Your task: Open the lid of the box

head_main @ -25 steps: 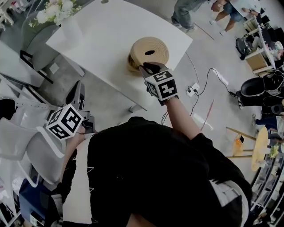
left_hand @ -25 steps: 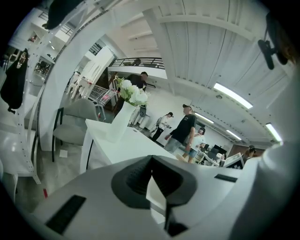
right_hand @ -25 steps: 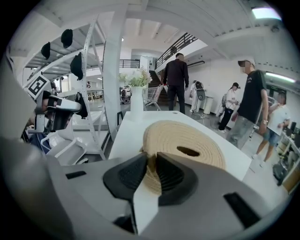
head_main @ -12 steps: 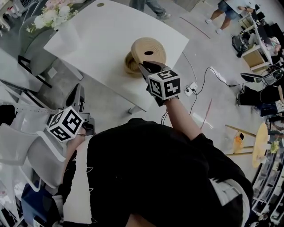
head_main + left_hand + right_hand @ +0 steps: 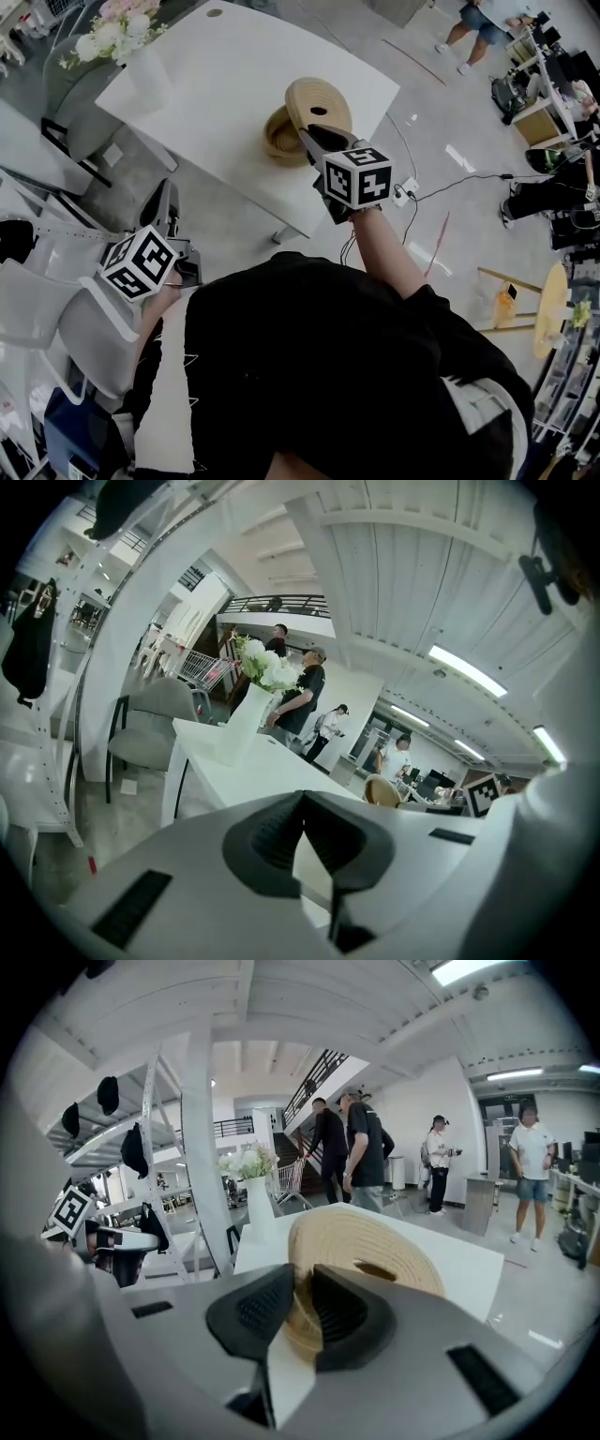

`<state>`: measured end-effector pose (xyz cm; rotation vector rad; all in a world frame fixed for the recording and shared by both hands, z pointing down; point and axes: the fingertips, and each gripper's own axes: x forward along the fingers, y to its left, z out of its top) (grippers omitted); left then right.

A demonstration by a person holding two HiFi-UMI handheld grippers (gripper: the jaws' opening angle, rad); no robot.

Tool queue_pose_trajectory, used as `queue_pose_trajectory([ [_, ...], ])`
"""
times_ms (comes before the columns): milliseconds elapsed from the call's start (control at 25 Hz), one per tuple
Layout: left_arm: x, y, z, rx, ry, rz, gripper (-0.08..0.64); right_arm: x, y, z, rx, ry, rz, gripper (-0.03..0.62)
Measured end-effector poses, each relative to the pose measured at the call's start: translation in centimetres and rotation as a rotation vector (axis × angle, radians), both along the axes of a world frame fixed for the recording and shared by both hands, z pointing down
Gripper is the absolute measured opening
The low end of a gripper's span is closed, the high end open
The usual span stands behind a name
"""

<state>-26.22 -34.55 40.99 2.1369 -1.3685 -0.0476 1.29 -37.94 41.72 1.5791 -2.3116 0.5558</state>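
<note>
A round woven box [image 5: 277, 136] stands near the right edge of the white table [image 5: 206, 84]. Its woven lid [image 5: 319, 101], with a dark hole in the middle, is tilted up off the box. My right gripper [image 5: 315, 141] is shut on the lid's near rim; in the right gripper view the pads [image 5: 342, 1312] pinch the lid's [image 5: 370, 1246] edge. My left gripper [image 5: 166, 194] hangs low to the left of the table, beside the chairs, shut with nothing in it [image 5: 302, 799]. From there the lid [image 5: 380, 789] shows small and far off.
A vase of white flowers [image 5: 117, 23] stands at the table's far left corner, with a grey chair [image 5: 84, 117] beside it. White chairs [image 5: 52, 309] crowd the lower left. Cables and a power strip [image 5: 409, 190] lie on the floor right of the table. People stand beyond.
The right gripper has risen and rolled, tipping the lid further up off the box, so more of the box's open rim shows. The left gripper has kept still.
</note>
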Motion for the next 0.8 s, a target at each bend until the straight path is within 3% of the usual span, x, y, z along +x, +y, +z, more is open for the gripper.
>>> queue_pose_trajectory([
  [800,0.4,-0.4,-0.2,0.009,-0.004,0.000,0.011,2.3,-0.4,-3.4,0.073,-0.228,0.089,0.064],
])
